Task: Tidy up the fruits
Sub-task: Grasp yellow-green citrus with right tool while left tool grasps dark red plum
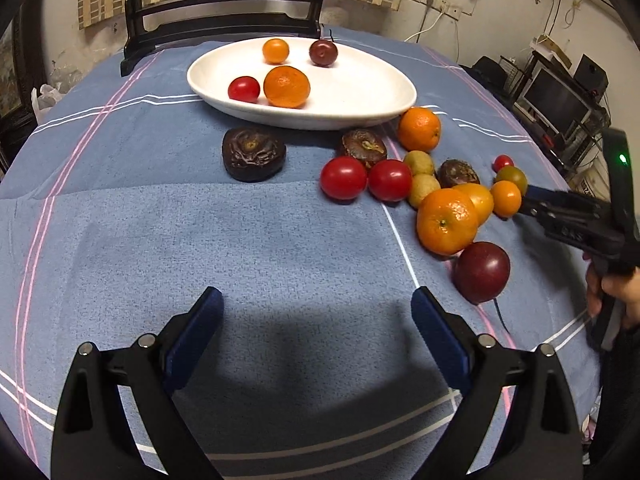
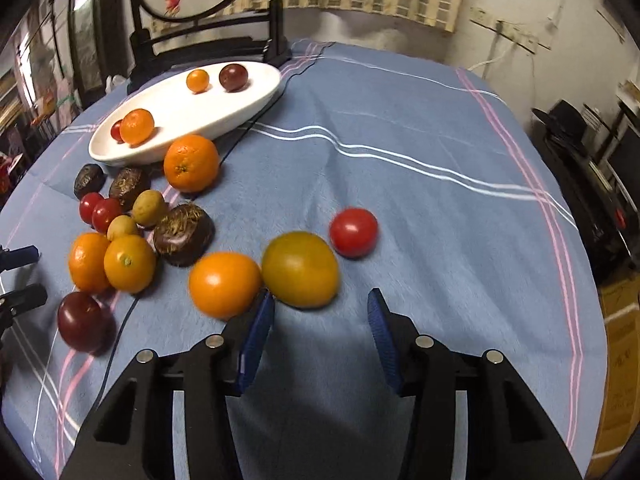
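left gripper (image 1: pixel 316 304) over bare cloth (image 1: pixel 280 232), jaws apart

left gripper (image 1: pixel 316 300): jaws wide, empty | right gripper (image 2: pixel 320 304): jaws apart, empty

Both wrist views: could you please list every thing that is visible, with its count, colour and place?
plate: one, white, far part of the cloth, holding four fruits
orange fruits: six, orange, two on the plate, four on the cloth
tomatoes: four, red, one on the plate, three on the cloth
smooth dark fruits: two, dark red, one on the plate, one at the near end of the pile
wrinkled fruits: three, dark brown, on the cloth near the plate
small round fruits: two, tan, in the pile
yellow-green fruit: one, just ahead of the right fingers
cloth: one, blue with white and pink stripes
stand: one, black, behind the plate
left gripper: open, over bare cloth
right gripper: open, at the pile
hand: one, holding the right gripper
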A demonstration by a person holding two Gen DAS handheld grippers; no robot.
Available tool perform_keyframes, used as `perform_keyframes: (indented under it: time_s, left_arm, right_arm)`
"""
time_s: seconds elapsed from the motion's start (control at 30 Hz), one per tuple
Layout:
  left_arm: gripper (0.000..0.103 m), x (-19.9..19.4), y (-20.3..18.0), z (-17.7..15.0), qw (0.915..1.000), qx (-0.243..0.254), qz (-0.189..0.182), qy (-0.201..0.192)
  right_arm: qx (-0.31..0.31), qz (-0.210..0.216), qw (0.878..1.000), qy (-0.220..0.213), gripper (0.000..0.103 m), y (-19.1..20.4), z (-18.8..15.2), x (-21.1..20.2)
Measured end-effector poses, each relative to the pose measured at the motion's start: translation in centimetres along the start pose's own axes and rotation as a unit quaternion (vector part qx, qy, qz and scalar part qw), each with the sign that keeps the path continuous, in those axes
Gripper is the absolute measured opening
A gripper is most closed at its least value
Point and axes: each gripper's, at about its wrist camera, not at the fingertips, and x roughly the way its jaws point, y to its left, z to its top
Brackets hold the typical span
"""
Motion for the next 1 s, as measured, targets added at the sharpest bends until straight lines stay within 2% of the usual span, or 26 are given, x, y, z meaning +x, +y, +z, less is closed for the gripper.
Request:
perform_keyframes:
  time_s: [0.13, 0.17, 0.33, 0.47, 0.63, 0.83, 0.87, 0.97, 1.0]
  left_arm:
    - [0.093, 0.1, -0.4, 0.1, 1.0000, 0.007, 0.000, 0.004]
    - [0.093, 0.1, -0.6, 0.1, 0.9999, 0.010, -0.001, 0.005]
    - [0.093, 0.0, -1.9, 0.1, 0.9996, 0.025, -0.006, 0.010]
    - [0.093, -0.4, -3.7, 0.2, 0.9989, 0.044, -0.014, 0.010]
    - [0.093, -0.1, -6.5, 0.2, 0.9972, 0.066, -0.032, 0.016]
    - [0.093, 1.1, -9.5, -0.1, 0.9951, 0.093, -0.026, 0.024]
    - [0.091, 1.2, -9.8, 0.0, 0.9949, 0.095, -0.026, 0.022]
    - [0.069, 2.1, -10.8, 0.2, 0.9937, 0.106, -0.024, 0.028]
    - [0.066, 2.4, -11.1, 0.3, 0.9934, 0.110, -0.015, 0.029]
  right_arm:
    - [-0.002, 0.024, 1.000, -0.011, 0.047, -0.1, 1.3, 0.2]
    - [-0.001, 0.030, 0.999, -0.013, 0.039, -0.1, 1.6, 0.3]
    - [0.015, 0.050, 0.999, -0.013, 0.039, -0.4, 1.3, -0.1]
    - [0.041, 0.077, 0.995, -0.037, 0.038, -1.2, 0.2, -1.7]
    - [0.059, 0.092, 0.992, -0.056, 0.039, -2.0, -0.9, -2.7]
    - [0.067, 0.109, 0.989, -0.069, 0.038, -2.5, -1.0, -3.2]
    - [0.067, 0.111, 0.989, -0.069, 0.038, -2.5, -1.0, -3.1]
    - [0.066, 0.116, 0.989, -0.065, 0.039, -2.5, -1.1, -2.9]
    - [0.064, 0.116, 0.989, -0.065, 0.039, -2.4, -1.1, -2.9]
